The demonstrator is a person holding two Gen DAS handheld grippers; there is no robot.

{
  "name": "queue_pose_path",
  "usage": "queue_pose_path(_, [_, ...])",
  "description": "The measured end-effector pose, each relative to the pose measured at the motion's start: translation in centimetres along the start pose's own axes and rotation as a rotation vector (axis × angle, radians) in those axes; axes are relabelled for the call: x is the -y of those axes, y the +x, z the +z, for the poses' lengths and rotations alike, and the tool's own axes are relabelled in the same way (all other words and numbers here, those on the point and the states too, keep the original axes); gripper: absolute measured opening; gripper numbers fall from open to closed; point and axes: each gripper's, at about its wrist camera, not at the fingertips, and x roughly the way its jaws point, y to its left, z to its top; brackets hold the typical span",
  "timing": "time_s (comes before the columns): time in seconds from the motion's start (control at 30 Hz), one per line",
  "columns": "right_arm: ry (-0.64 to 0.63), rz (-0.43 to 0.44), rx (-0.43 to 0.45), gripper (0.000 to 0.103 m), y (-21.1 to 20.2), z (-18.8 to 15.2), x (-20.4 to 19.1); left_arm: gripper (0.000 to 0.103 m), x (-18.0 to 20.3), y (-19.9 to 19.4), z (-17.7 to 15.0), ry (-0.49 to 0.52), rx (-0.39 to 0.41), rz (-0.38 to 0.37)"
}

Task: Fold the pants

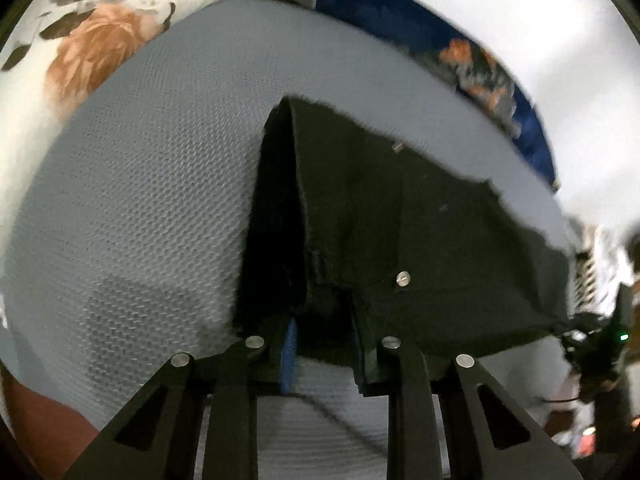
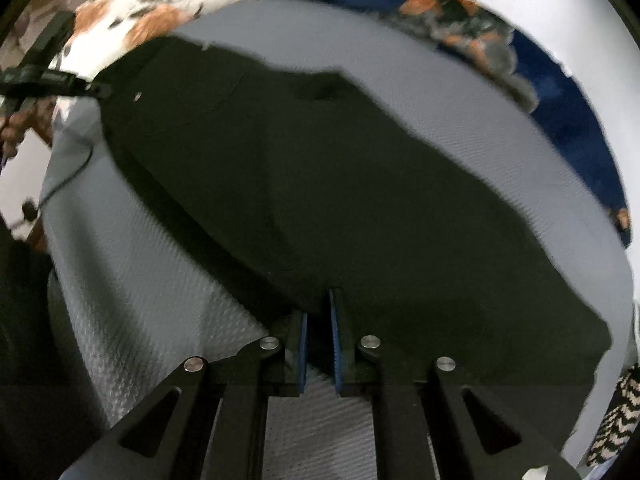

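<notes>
Looking left to right: floral pillow (image 1: 92, 40) sits at the far left edge of the grey textured mattress cover (image 1: 140, 200). Your left gripper (image 1: 320, 344) has the black pants (image 1: 400, 216) waistband between its fingers, but I can't tell if it's clamped. Metal button (image 1: 403, 279) shows just above. Pants lie spread across the cover, lifted at your end. Your right gripper (image 2: 319, 340) is clenched on the pants' edge. Navy floral blanket (image 2: 568, 96) at far right.

Home bedroom: grey mattress (image 1: 140, 200), floral pillow (image 1: 92, 40).
</notes>
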Motion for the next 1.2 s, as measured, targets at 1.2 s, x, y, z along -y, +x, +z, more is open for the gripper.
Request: queue_pose_path(1.2, [0.190, 0.032, 0.086, 0.035, 0.5, -1.3, 3.2, 0.054, 15.7, -3.0, -2.8, 0.575, 0.217, 0.079])
